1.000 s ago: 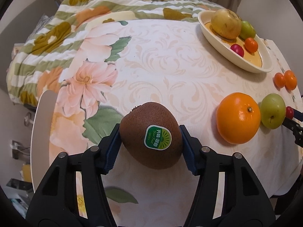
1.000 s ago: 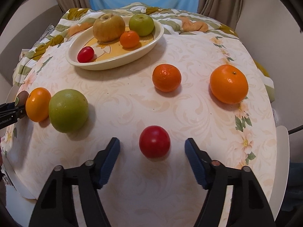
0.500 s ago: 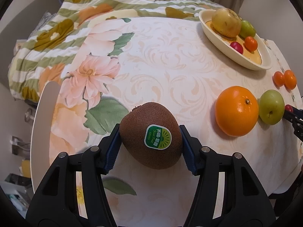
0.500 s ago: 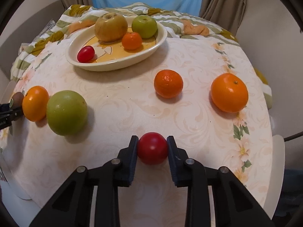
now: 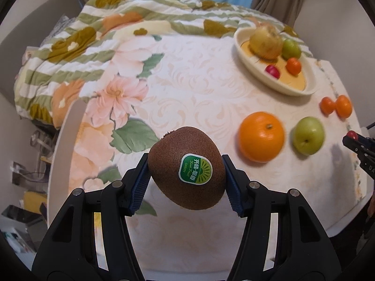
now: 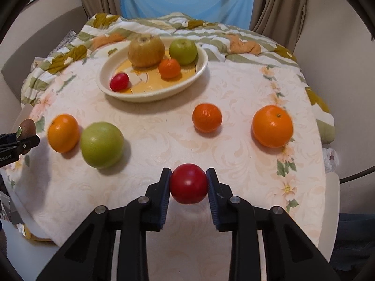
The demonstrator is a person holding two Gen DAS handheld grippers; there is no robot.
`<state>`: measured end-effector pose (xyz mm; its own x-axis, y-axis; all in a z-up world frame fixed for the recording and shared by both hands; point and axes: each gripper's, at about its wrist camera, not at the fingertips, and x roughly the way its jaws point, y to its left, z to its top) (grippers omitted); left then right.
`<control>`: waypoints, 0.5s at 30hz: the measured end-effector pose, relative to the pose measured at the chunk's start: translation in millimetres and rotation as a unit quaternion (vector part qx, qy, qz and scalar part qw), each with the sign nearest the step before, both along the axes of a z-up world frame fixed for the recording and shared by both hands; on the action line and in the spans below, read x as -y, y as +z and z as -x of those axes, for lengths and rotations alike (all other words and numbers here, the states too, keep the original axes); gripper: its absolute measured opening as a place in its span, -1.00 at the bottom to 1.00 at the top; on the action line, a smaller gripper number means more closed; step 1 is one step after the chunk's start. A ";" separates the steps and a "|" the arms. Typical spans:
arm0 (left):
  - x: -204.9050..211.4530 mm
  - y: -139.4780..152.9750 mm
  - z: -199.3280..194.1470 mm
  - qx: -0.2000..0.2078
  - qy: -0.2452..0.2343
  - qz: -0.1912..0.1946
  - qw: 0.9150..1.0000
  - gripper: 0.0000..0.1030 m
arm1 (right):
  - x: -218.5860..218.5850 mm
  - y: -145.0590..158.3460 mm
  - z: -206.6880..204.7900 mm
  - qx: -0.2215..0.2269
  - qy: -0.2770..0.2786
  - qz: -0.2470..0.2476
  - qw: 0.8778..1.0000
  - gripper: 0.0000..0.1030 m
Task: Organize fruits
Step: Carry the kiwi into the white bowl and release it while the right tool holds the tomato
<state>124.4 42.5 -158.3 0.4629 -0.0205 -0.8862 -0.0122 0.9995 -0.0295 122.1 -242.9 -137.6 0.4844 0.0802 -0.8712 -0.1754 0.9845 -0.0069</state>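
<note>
My left gripper [image 5: 186,182] is shut on a brown kiwi [image 5: 187,171] with a green sticker, held above the tablecloth. My right gripper [image 6: 188,183] is shut on a small red tomato [image 6: 188,183], lifted a little off the cloth. A cream oval dish [image 6: 201,70] at the back holds a brownish pear [image 6: 146,50], a green apple [image 6: 183,51], a small orange [image 6: 169,68] and a red tomato [image 6: 119,82]. On the cloth lie an orange [image 6: 63,133], a green apple [image 6: 102,148], a mandarin [image 6: 207,117] and a larger orange [image 6: 272,126]. The left gripper with the kiwi [image 6: 27,127] shows at the left edge.
The round table [image 5: 187,89] wears a cream floral cloth. A striped floral blanket [image 5: 98,37] lies bunched beyond its far edge, before curtains. A white chair back [image 5: 63,154] stands by the table's left side. The right gripper tip [image 5: 358,140] shows at the right edge.
My right gripper closed on the red tomato and raised it. My left gripper lifted the kiwi higher, so the table looks farther away in both views.
</note>
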 end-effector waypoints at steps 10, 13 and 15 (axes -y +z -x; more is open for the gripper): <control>33.7 67.0 22.0 0.042 -0.010 0.017 0.999 0.27 | 10.3 54.9 17.9 0.034 0.021 -0.032 0.999 -0.46; 47.9 85.0 21.6 0.060 -0.020 0.023 0.998 0.27 | 13.5 69.0 20.3 0.048 0.027 -0.036 0.998 -0.46; 56.9 93.4 18.4 0.068 -0.030 0.028 0.997 0.27 | 15.9 76.2 21.0 0.056 0.029 -0.036 0.997 -0.46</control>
<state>105.9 -14.4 -64.8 0.5752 -0.0989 -0.8120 0.0557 0.9951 -0.0817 101.1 -258.9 -61.4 0.5711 0.1718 -0.8027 -0.2338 0.9714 0.0415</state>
